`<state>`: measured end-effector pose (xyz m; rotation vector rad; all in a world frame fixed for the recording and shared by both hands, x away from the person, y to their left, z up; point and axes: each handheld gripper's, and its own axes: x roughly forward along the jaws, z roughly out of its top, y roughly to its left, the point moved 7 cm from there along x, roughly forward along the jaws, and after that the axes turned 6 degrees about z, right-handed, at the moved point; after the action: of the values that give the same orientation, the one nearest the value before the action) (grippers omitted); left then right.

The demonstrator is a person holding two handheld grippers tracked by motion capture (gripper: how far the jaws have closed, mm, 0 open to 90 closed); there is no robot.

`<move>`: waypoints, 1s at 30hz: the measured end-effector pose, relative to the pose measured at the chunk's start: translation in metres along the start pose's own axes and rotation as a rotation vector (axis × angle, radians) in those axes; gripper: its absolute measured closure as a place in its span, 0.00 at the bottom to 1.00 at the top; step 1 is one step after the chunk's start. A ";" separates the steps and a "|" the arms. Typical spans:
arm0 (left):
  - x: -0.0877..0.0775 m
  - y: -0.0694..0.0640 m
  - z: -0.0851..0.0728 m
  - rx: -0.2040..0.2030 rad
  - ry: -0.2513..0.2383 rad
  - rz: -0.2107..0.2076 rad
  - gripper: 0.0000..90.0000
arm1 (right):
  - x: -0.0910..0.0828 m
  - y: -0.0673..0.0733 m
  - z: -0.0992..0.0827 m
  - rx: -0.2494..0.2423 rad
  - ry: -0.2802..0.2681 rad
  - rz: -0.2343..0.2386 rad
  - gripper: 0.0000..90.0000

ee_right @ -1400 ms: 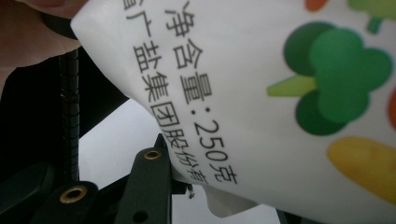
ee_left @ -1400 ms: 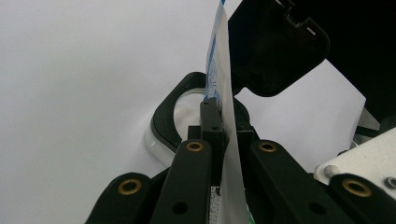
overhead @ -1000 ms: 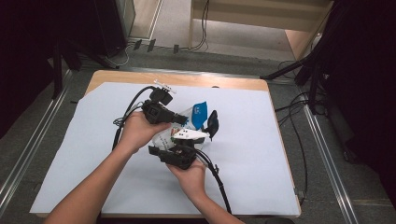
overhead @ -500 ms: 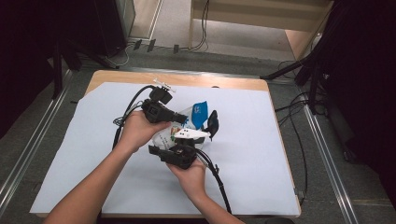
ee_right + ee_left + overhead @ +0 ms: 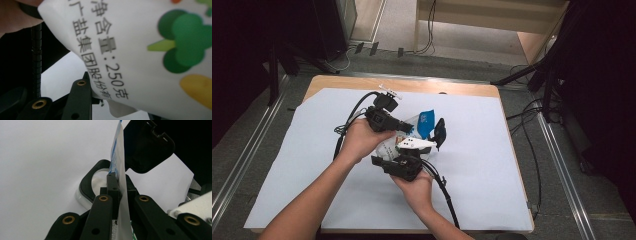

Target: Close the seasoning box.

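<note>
**Both tongs on the salt bag at mid-table**

High view: the left tongs (image 5: 404, 124) and the right tongs (image 5: 414, 145) meet at the middle of the table (image 5: 492, 150), which is covered by a white sheet. Between them is a white and blue bag (image 5: 424, 122), lifted slightly off the sheet. A black scoop-shaped thing (image 5: 440, 132) sits just beside the bag on its right. The step in hand looks like holding the bag with both tools, perhaps to open or reposition it; which of the two I cannot tell. The next move calls for a steady pinch by one tool while the other pulls or shifts, without tearing the thin film.

Left gripper view: the left tongs (image 5: 117, 191) are pressed together on the bag's thin edge (image 5: 122, 195), which rises straight up between the jaws. Behind it lie a black ring with a clear rim (image 5: 93, 182) and the black scoop (image 5: 146, 147) — details that are too small from above.

Right gripper view: the printed face of the bag (image 5: 140, 50) sits close to the lens, with Chinese lettering, a weight marking and vegetable pictures. One jaw of the right tongs (image 5: 96, 98) touches the lower edge; the other is hidden behind the bag, so the grip appears clamped on the bag with the jaws partly apart.
</note>
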<state>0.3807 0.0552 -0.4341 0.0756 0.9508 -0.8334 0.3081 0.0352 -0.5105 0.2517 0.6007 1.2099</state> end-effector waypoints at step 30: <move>-0.002 0.000 -0.002 -0.021 0.003 -0.007 1.00 | 0.005 0.005 -0.005 -0.129 0.049 -0.079 0.82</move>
<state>0.3783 0.0568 -0.4340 0.0553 0.9627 -0.8299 0.3026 0.0406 -0.5136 0.0889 0.5672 1.1758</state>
